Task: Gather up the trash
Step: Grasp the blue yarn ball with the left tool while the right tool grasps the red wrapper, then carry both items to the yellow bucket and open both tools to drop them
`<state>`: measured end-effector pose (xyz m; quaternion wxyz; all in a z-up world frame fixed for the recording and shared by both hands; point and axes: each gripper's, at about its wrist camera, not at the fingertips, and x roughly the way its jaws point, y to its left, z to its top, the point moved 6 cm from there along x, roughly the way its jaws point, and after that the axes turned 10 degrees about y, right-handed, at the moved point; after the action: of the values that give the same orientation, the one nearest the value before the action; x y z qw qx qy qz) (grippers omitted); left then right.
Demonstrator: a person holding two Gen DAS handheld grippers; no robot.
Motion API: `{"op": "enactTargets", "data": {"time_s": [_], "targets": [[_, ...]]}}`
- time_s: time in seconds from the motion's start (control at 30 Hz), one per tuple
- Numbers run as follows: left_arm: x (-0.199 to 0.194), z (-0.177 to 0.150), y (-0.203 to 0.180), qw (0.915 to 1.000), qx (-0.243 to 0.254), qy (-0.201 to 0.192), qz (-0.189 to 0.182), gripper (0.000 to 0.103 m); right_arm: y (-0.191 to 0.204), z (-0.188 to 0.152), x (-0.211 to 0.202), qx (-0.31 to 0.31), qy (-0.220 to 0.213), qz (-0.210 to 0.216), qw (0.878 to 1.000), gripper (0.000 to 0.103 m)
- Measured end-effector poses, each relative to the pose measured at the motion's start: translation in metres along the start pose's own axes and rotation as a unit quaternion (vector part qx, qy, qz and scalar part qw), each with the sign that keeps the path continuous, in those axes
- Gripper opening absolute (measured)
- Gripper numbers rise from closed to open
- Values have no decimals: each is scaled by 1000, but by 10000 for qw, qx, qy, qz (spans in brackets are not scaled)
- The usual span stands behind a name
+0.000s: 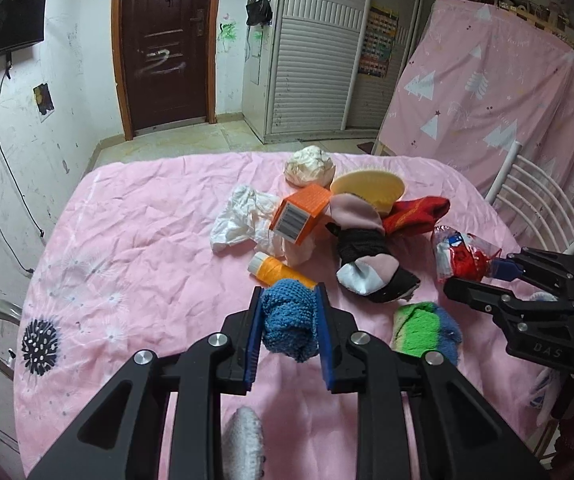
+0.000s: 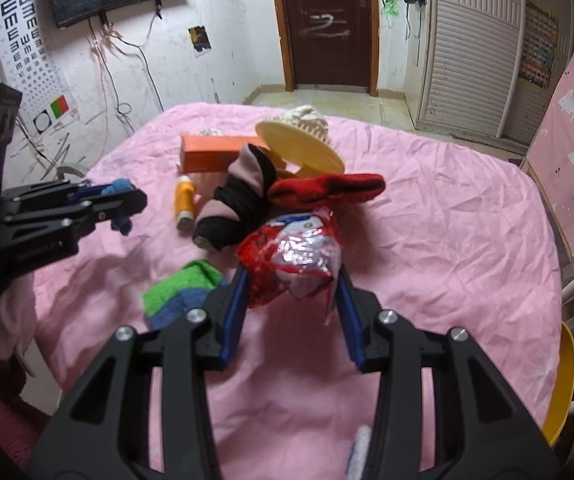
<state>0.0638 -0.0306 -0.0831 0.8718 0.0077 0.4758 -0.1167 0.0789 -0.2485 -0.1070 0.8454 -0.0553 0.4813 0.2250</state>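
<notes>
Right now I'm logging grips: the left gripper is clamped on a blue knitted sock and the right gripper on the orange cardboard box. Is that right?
Not quite. The left gripper does clamp the blue knitted sock, but the right gripper holds a crumpled red and silver foil wrapper, as the right wrist view shows. The orange cardboard box lies untouched on the pink sheet.

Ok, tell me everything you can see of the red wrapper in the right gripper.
The red wrapper is a crumpled, shiny plastic packet, red with white and blue print, foil-like glints. It sits bunched between the blue pads of the right gripper, which is shut on it, apparently lifted clear of the pink sheet. Nothing else visibly touches it.
</notes>
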Motion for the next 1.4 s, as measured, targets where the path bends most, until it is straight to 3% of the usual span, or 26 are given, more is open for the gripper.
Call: {"op": "enactTargets", "data": {"time_s": [0.47,0.83,1.4], "targets": [[-32,15,-46,9989,348,-312,-32,15,-30,-12,-44,303,-526,-47,9981,40],[-40,31,-118,9952,796,-499,-256,15,-93,-32,-83,931,-1086,-285,9893,41],[-35,37,-234,9826,1681,-474,-632,15,-183,-76,-120,1827,-1512,-537,9700,41]]}}
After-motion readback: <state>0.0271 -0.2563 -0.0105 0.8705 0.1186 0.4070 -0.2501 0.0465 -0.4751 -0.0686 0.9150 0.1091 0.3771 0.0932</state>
